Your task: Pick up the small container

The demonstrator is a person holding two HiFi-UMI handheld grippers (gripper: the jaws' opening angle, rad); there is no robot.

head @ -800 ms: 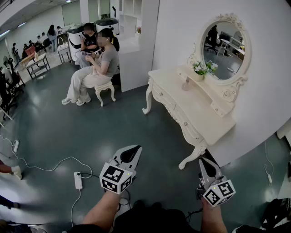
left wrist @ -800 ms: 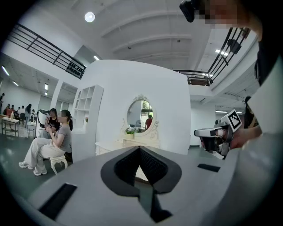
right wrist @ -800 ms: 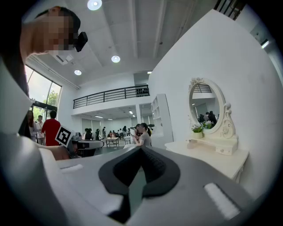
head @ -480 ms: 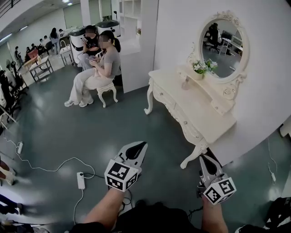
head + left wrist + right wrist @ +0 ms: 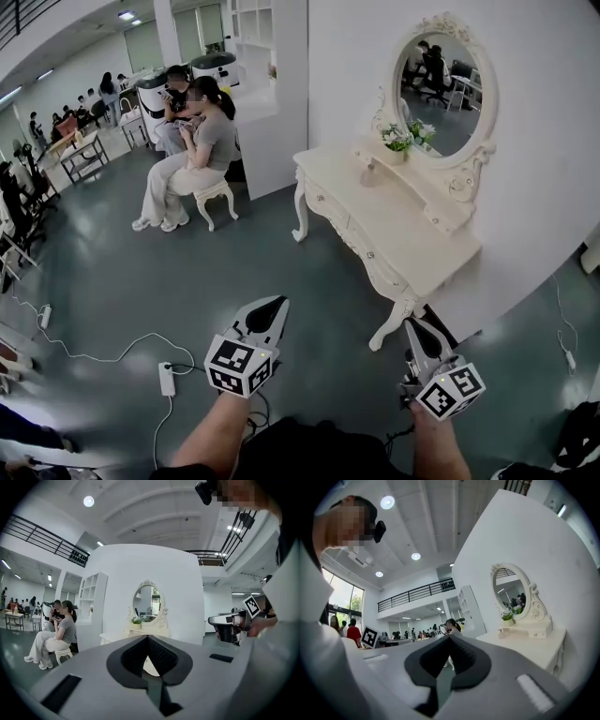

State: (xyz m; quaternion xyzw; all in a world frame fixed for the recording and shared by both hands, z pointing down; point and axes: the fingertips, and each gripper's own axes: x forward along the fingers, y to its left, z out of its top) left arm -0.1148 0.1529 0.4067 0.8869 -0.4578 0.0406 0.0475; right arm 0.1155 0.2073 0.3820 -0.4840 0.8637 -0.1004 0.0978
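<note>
- Small container (image 5: pixel 368 174): where is it?
- On the white dressing table (image 5: pixel 394 220), just beside the flower pot (image 5: pixel 397 148) under the oval mirror (image 5: pixel 442 80). It's too small to describe, and well apart from both grippers.
- And the grippers?
- The left gripper (image 5: pixel 278 302) and right gripper (image 5: pixel 412 324) hang low over the dark floor (image 5: pixel 187 272), near the table's leg. Each has its fingers pressed together, holding nothing.

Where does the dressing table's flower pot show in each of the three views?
Head view: flower pot, upper right of centre, on the shelf of the dressing table.
Left gripper view: flower pot, centre, lower left of the oval mirror.
Right gripper view: flower pot, right of centre, at that mirror's lower edge.
Shared landmark: the oval mirror behind it.
</note>
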